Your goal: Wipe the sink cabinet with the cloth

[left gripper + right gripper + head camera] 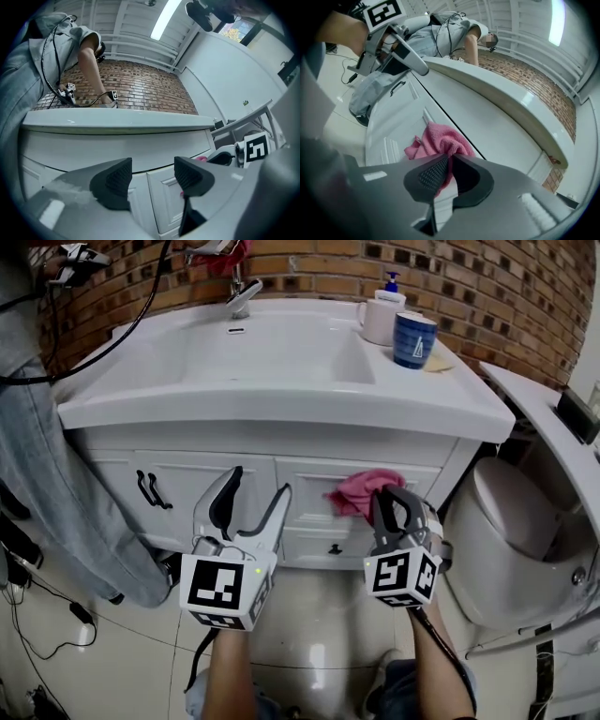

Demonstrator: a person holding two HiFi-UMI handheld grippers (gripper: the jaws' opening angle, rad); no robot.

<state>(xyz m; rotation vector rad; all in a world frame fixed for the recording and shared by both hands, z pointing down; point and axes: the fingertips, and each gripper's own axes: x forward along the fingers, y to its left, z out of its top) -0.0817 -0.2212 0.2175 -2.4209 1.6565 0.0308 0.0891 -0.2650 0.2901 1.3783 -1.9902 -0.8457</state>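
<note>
Right gripper [392, 501] pinches my pink cloth [356, 489] against the sink cabinet [309, 478] to wipe it (my left gripper [260, 486] hovers nearby, fingers spread).

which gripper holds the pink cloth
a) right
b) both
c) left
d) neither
a: the right gripper is shut on the cloth, pressed to the cabinet front, while the left gripper is open with nothing between its jaws.
</note>
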